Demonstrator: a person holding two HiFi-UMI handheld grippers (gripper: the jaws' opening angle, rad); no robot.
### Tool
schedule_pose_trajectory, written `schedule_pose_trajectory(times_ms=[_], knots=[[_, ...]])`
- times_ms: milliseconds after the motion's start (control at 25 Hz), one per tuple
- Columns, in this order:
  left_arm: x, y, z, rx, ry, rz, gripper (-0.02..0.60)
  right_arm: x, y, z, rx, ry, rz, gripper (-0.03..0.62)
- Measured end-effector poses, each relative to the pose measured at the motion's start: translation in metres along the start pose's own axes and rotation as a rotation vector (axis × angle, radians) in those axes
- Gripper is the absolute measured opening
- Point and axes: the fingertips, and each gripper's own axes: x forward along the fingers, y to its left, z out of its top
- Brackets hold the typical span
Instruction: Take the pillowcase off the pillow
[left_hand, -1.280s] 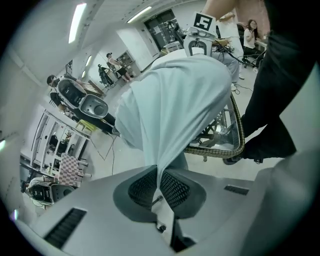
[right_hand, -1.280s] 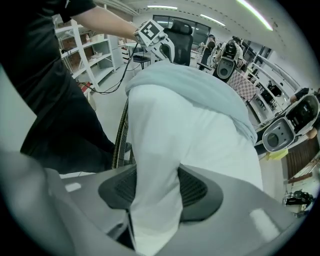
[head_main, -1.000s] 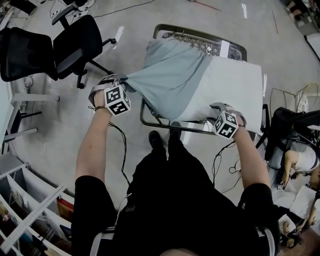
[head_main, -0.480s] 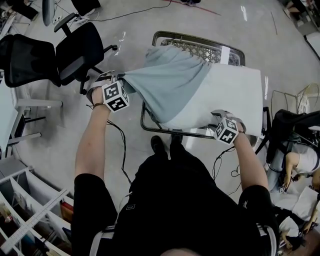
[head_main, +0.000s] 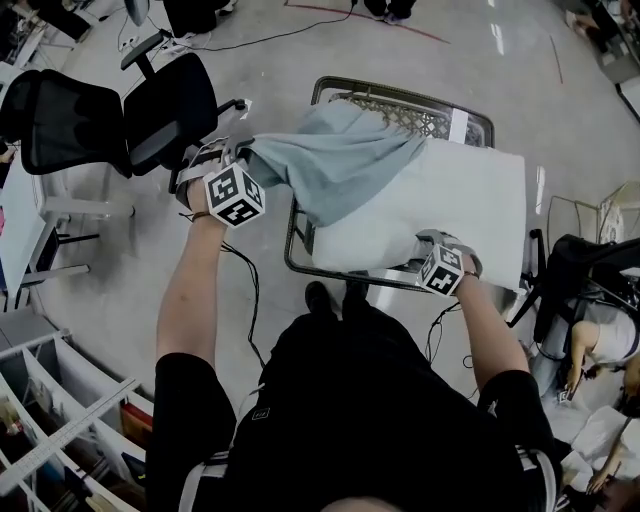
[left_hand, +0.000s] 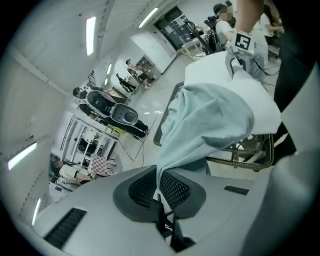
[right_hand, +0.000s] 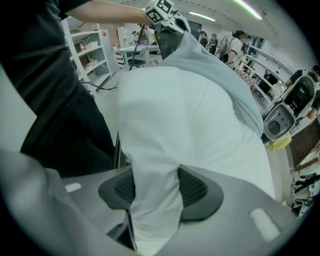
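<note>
Two grips: left tongs (head_main: 238, 152), arm (head_main: 195, 290) stretched forward-left, pinched shut on pillowcase (head_main: 340, 165) edge; right tongs (head_main: 428, 243), aimed steeply down, clamped on pillow (head_main: 455, 195) near edge.

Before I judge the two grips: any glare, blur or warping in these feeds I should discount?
Head view: sharp, barrel-warped at the edges, light streaks glaring on the floor. Left gripper view: dark vignetted corners, pillowcase crisp, left gripper slightly soft up close. Right gripper view: pillow nearly washed out white, folds faint at the right gripper.
</note>
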Motion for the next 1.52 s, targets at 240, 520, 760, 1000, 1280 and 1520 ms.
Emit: schedule_pose_trajectory(times_ms=[240, 520, 760, 1000, 1280, 1520], knots=[[-0.036, 0.076, 0.009, -0.047, -0.028, 0.14, 0.011, 0.007, 0.004, 0.015, -0.045, 0.016, 0.026, 0.236], [-0.084, 0.129, 0.027, -0.032, -0.086, 0.273, 0.011, 0.01, -0.01, 0.039, 0.012, -0.019, -0.043, 0.239], [-0.125, 0.162, 0.046, -0.047, -0.157, 0.352, 0.011, 0.019, -0.015, 0.092, -0.021, -0.079, -0.074, 0.238], [-0.154, 0.17, 0.056, -0.06, -0.21, 0.372, 0.011, 0.04, 0.015, 0.151, -0.058, -0.132, -0.049, 0.258], [-0.189, 0.179, 0.049, -0.08, -0.249, 0.419, 0.011, 0.036, 0.02, 0.153, 0.017, -0.14, -0.099, 0.311], [-0.243, 0.206, 0.042, -0.146, -0.333, 0.495, 0.011, 0.007, 0.028, 0.176, 0.077, -0.239, -0.162, 0.308]])
